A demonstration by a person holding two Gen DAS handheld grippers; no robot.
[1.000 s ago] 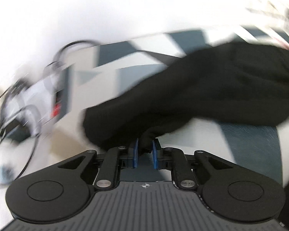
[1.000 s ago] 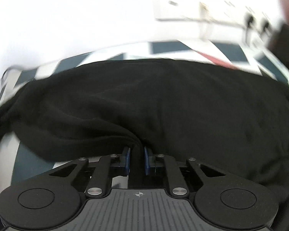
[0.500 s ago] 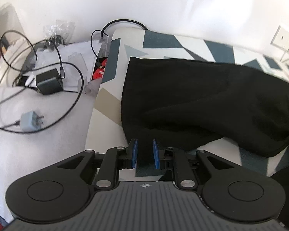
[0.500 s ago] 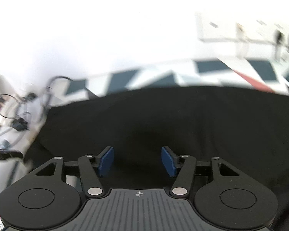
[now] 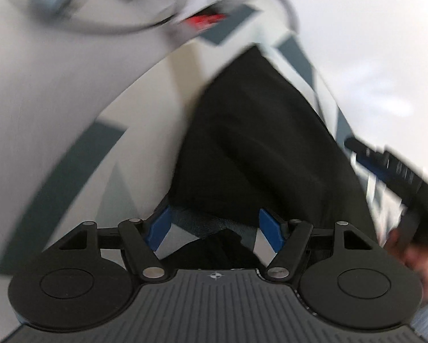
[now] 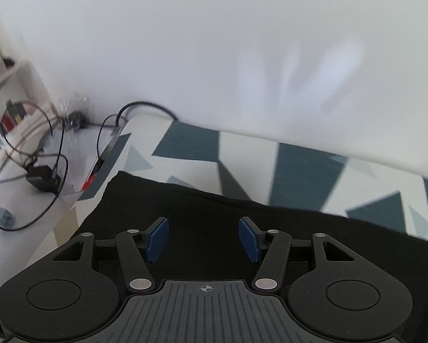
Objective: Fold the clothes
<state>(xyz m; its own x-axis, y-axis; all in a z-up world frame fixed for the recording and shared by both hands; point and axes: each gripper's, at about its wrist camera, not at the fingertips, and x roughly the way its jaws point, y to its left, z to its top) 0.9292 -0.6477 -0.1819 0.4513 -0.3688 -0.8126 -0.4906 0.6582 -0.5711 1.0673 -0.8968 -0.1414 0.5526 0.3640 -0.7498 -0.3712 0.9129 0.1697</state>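
Note:
A black garment lies on a table cover patterned with white and dark teal triangles. My left gripper is open, its blue pads apart at the garment's near edge, holding nothing. The view is blurred. In the right wrist view the same black garment lies flat with a straight far edge. My right gripper is open and empty just above it. The right gripper and the hand on it show at the right of the left wrist view.
Left of the patterned cover is a white surface with black cables, a black power adapter and a small grey plug. A white wall stands behind. A white shelf stands at far left.
My left gripper has opened and let go of the garment, and its view has swung round. My right gripper stays open; it has tilted up over the flat garment.

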